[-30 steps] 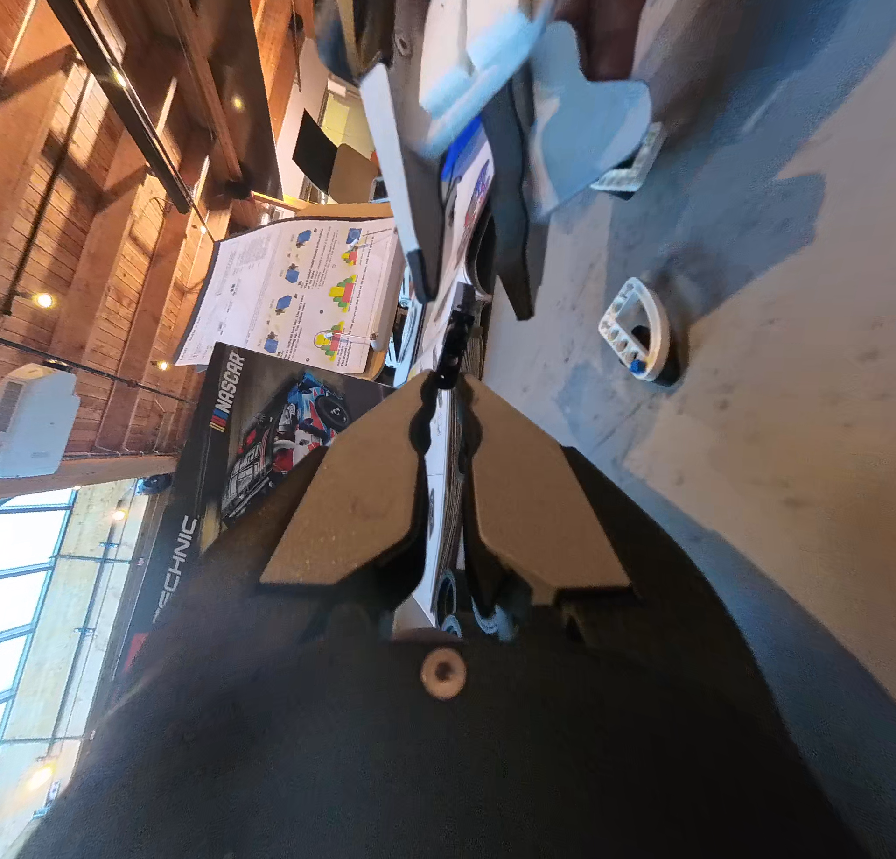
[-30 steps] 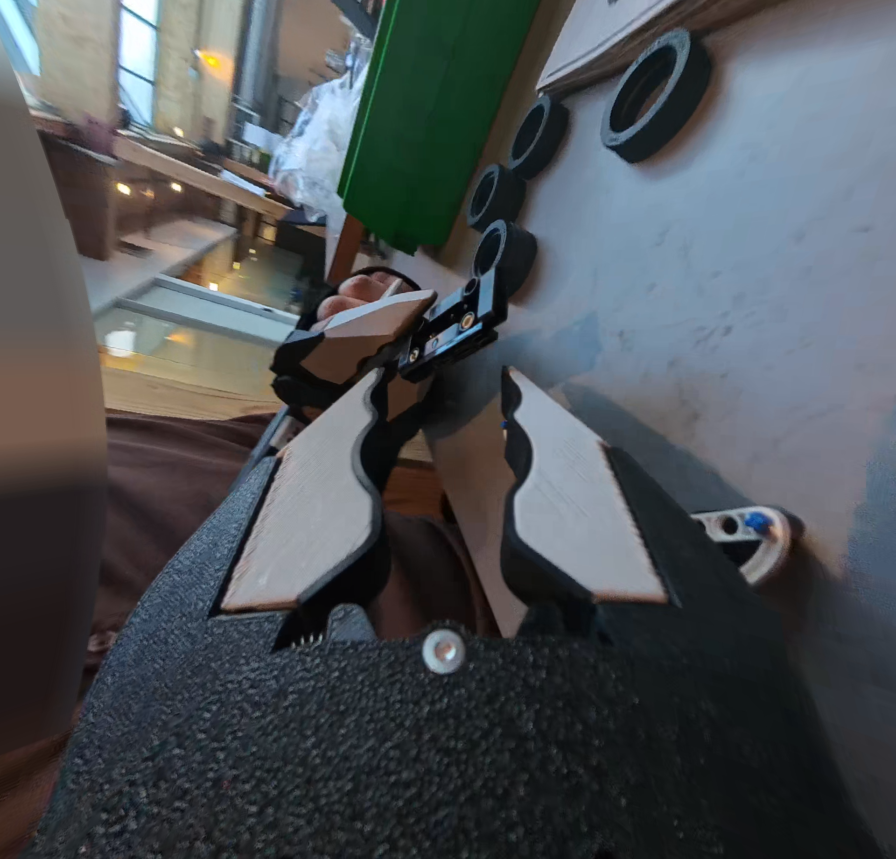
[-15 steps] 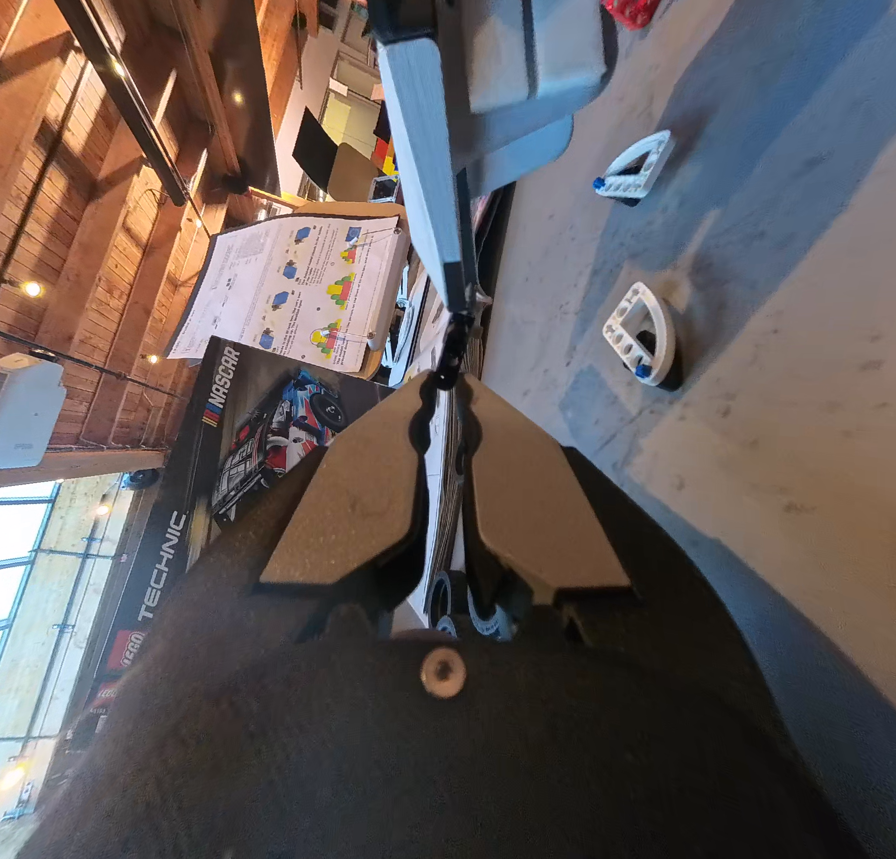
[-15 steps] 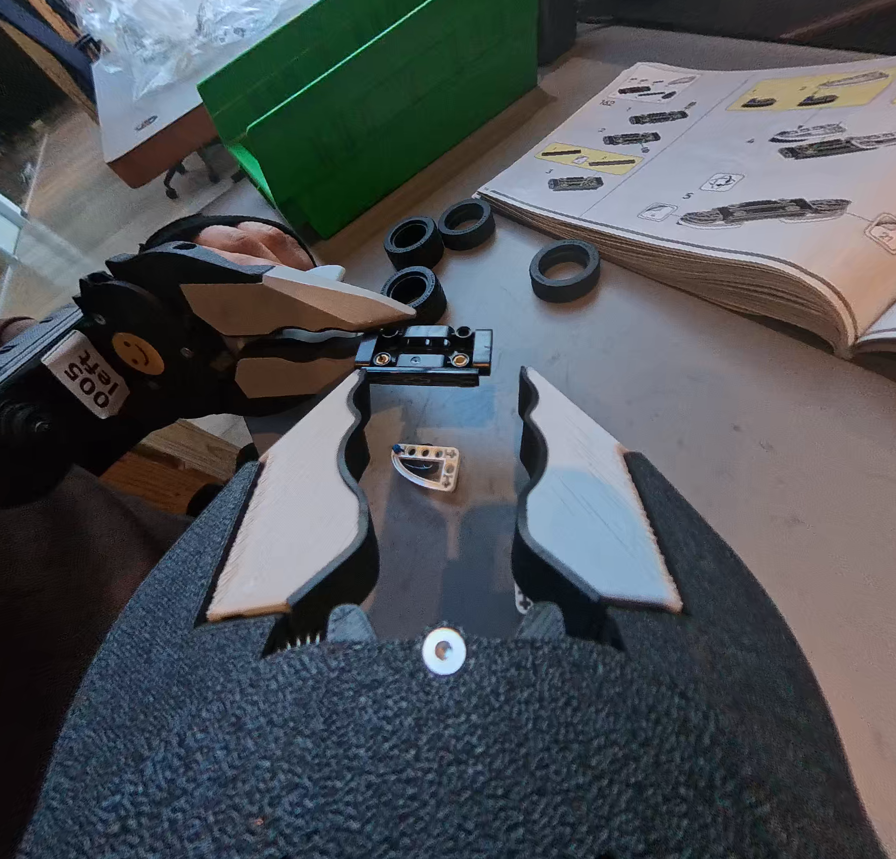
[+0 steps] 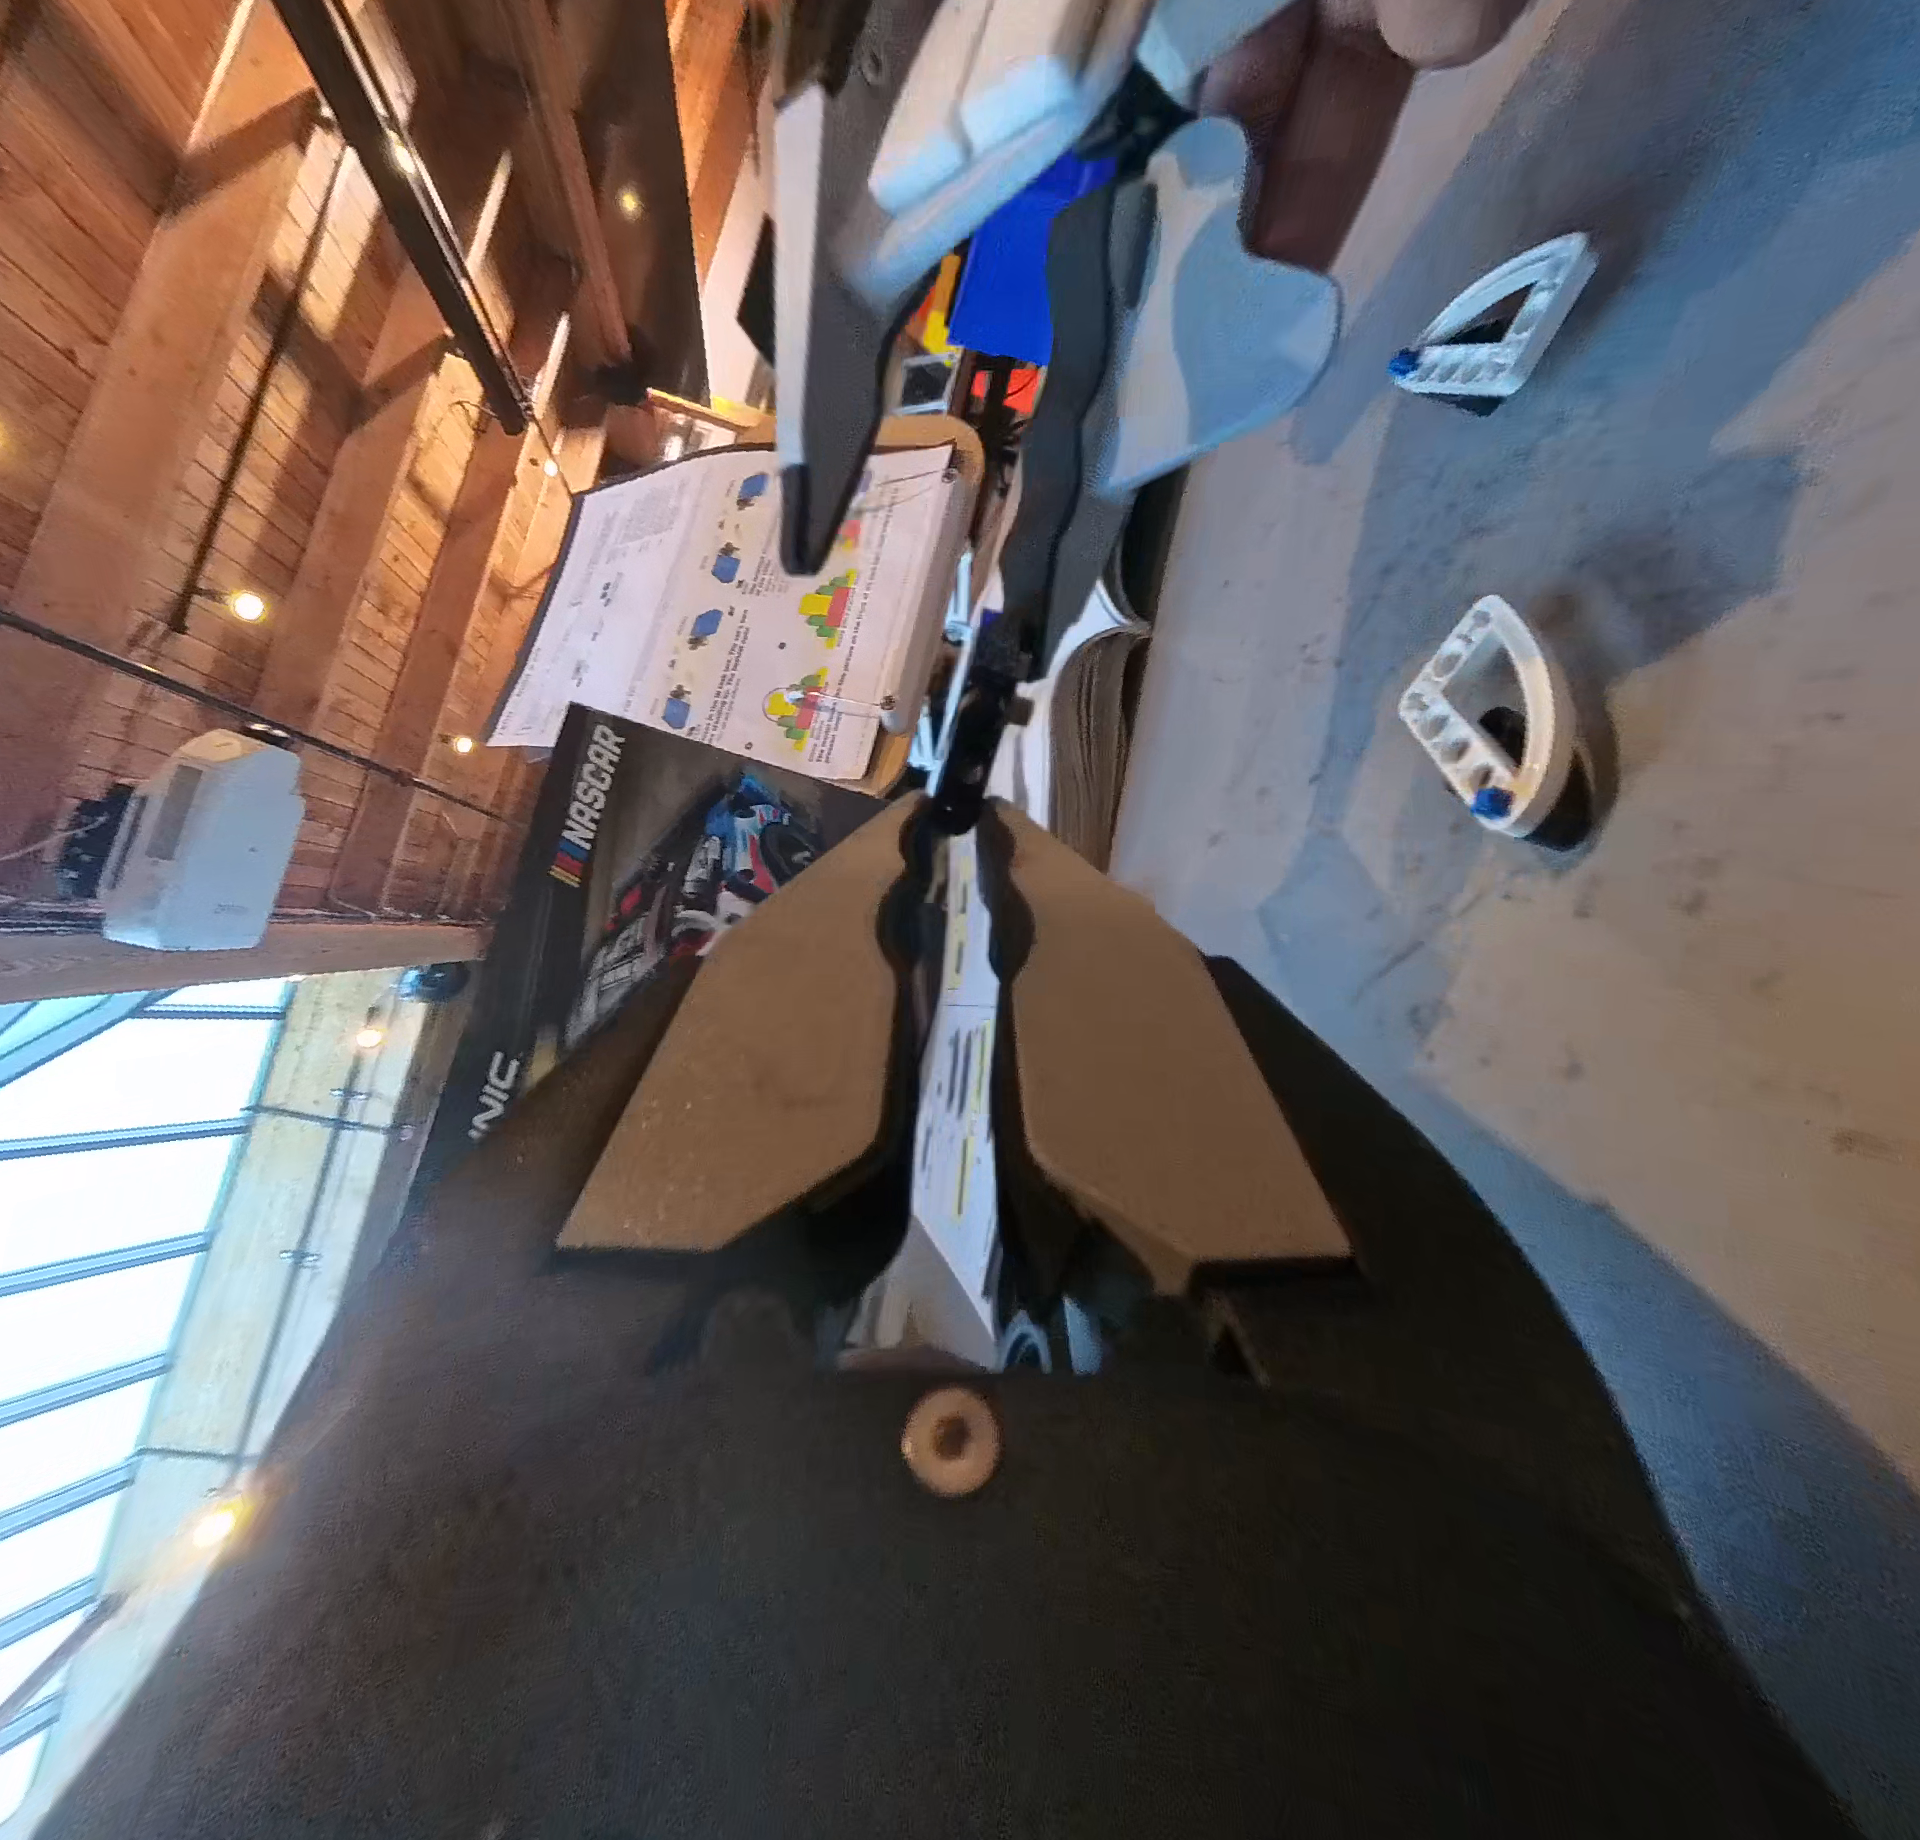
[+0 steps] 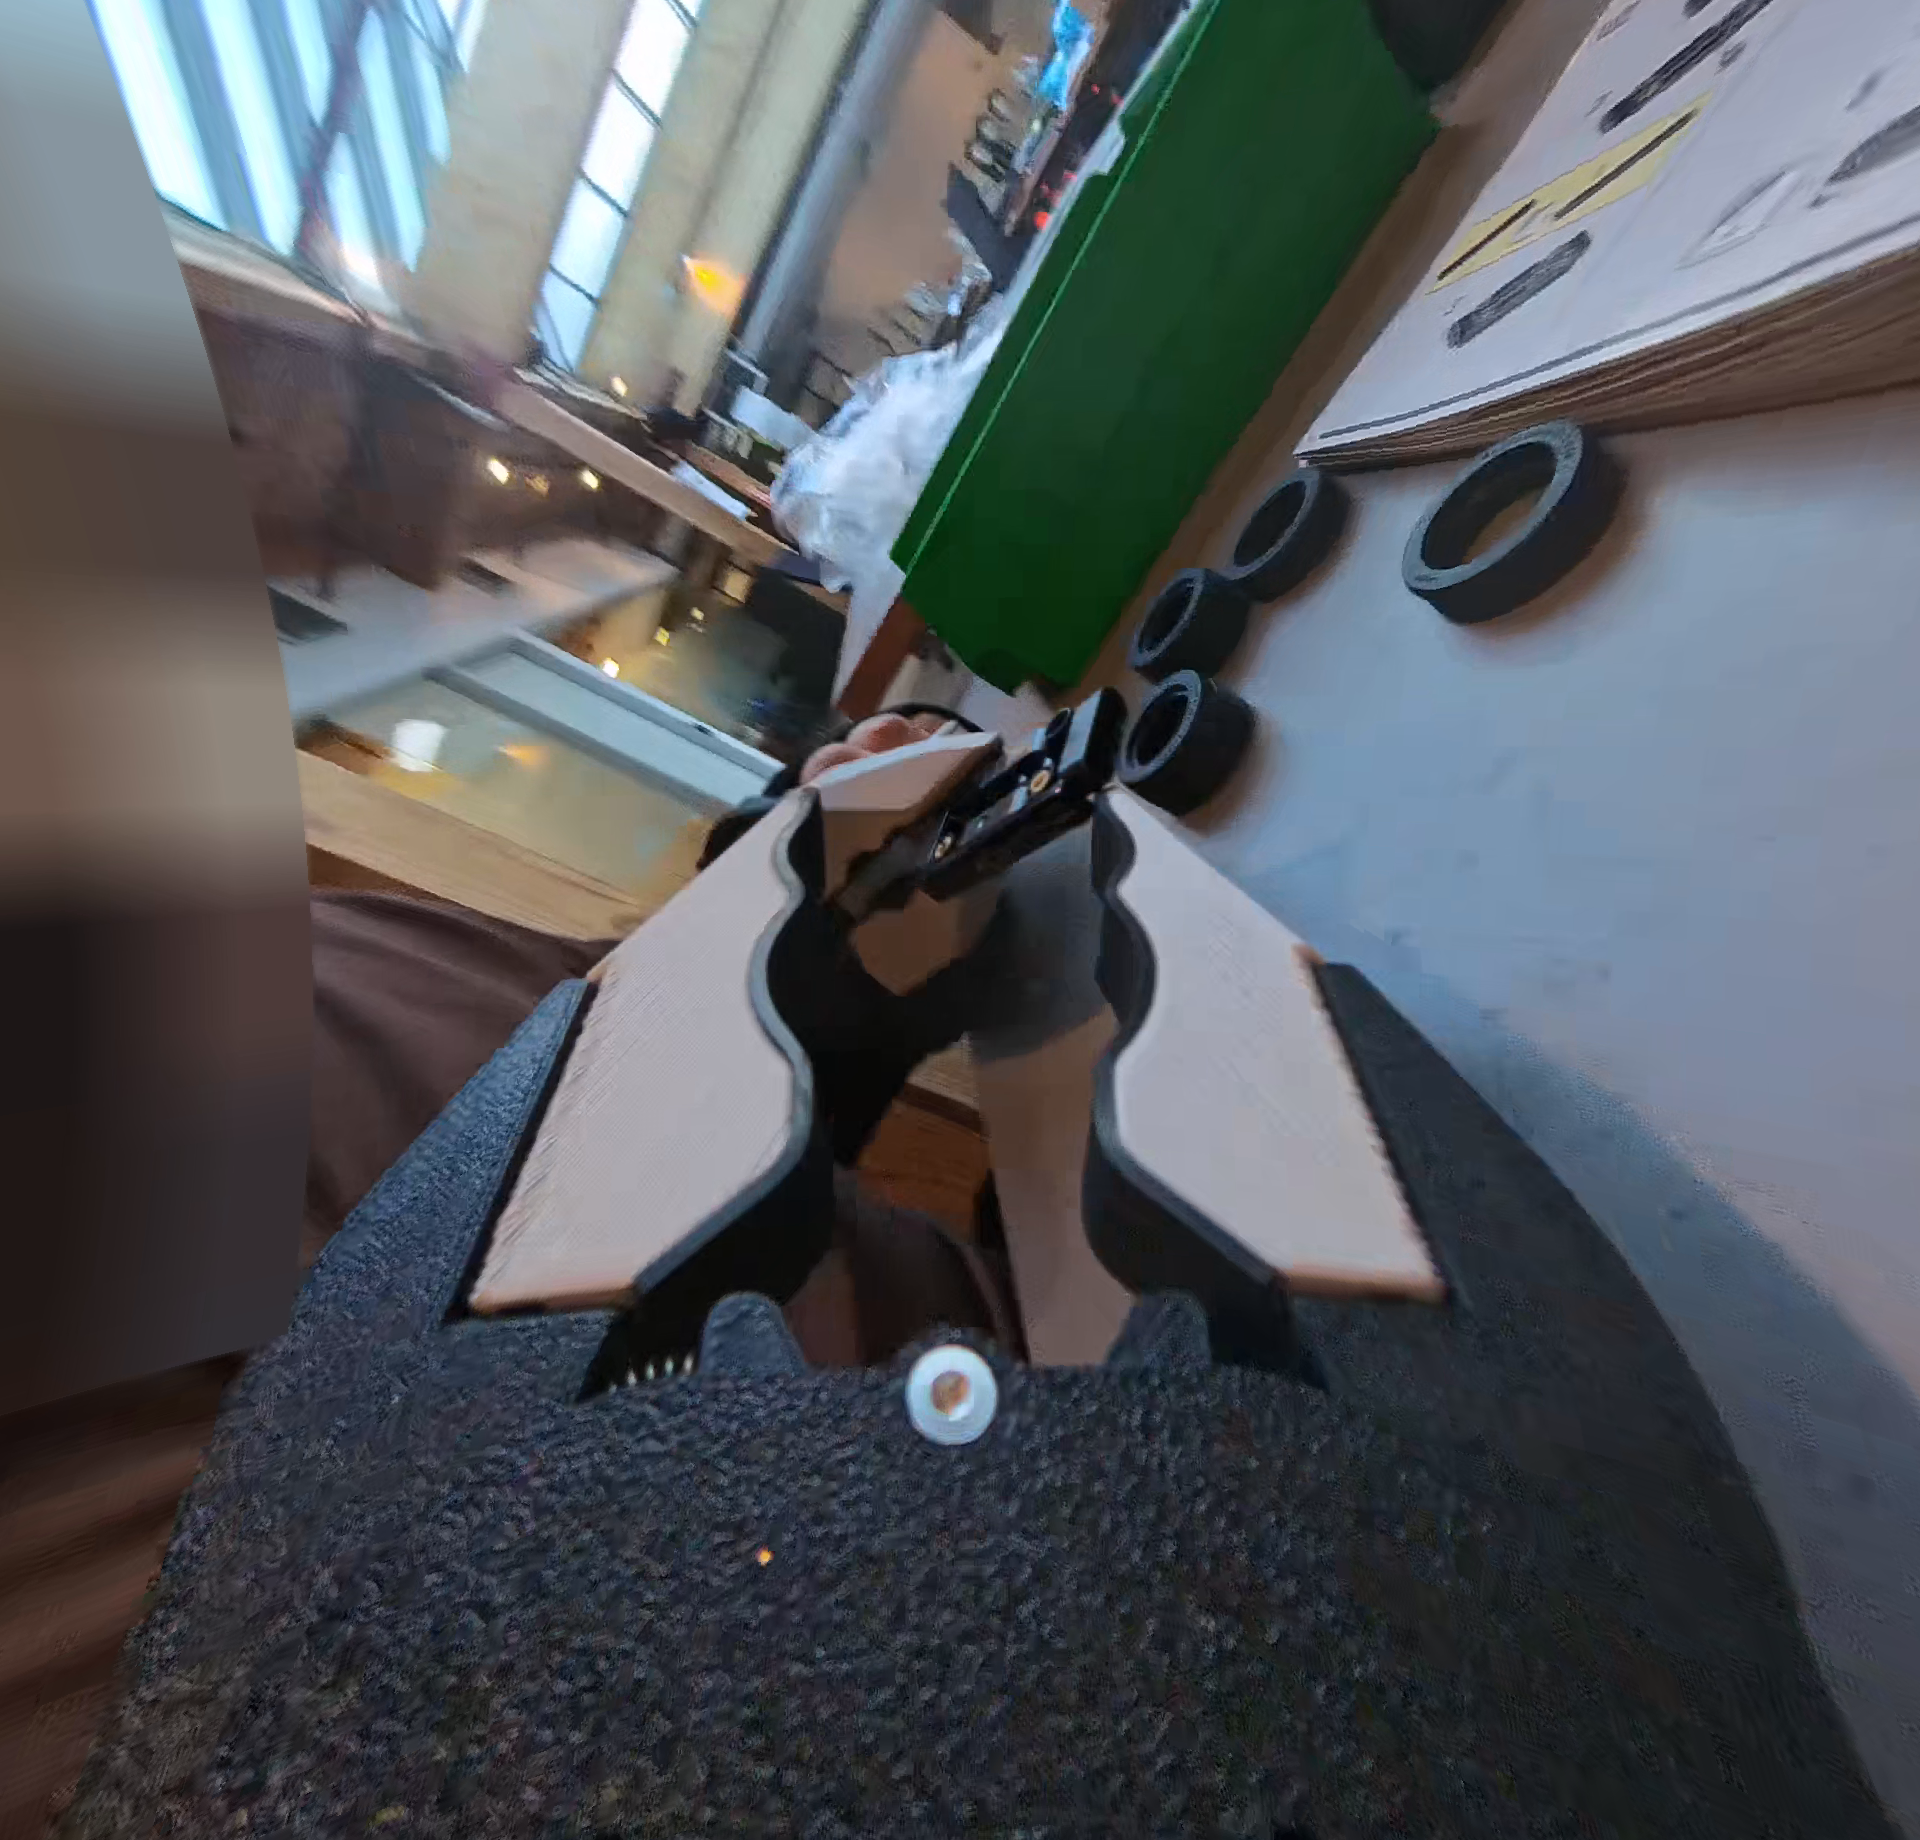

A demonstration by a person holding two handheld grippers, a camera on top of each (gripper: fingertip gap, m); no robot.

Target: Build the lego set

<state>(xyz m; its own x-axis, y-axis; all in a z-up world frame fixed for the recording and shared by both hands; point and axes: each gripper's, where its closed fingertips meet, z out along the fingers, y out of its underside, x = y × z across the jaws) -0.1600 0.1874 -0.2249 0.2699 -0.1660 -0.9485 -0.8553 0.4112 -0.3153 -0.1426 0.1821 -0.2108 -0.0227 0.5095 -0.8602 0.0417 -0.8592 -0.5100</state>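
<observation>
My left gripper is shut on a flat black lego piece, seen edge-on and held above the grey table. In the right wrist view the same black piece sticks out of the left gripper. My right gripper is open and empty, and the piece's free end lies between its fingertips, nearer the right one. The right gripper also shows at the top of the left wrist view. Two white curved lego pieces lie on the table.
Several black tyres lie by an open instruction book. A green bin and a plastic bag stand behind. A clipboard sheet and the set's box stand beyond the left gripper. Only a small space, under 4 cm, lies between the two pairs of fingers.
My right gripper has rolled from looking down on the table to sideways and has come closer, so its open fingers now straddle the black piece's end. The left gripper keeps its hold.
</observation>
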